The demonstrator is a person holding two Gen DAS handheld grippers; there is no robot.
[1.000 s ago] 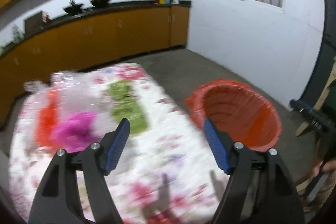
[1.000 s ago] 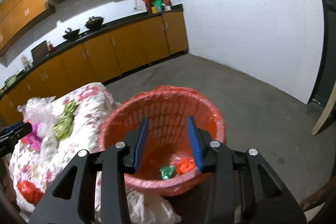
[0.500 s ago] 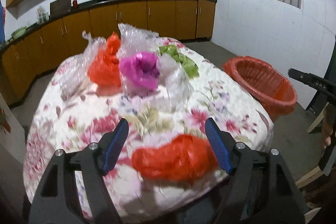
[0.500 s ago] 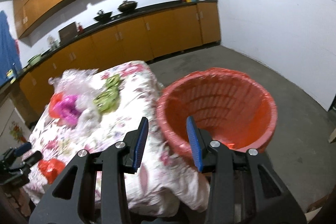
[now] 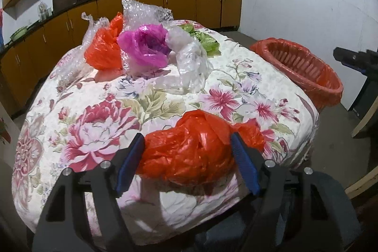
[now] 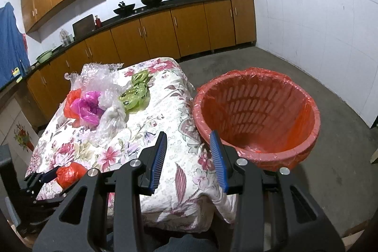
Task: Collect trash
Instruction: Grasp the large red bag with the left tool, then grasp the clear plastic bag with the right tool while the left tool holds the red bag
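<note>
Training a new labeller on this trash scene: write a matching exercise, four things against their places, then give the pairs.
Things:
1. crumpled red plastic bag
2. crumpled magenta plastic bag
3. red slatted plastic basket
4. green plastic wrapper

Places:
A. on the floor beside the table
B. between the left gripper's closing jaws
C. nearest the table's far edge
D. in the far heap, beside an orange bag

Pairs: 1-B, 2-D, 3-A, 4-C
</note>
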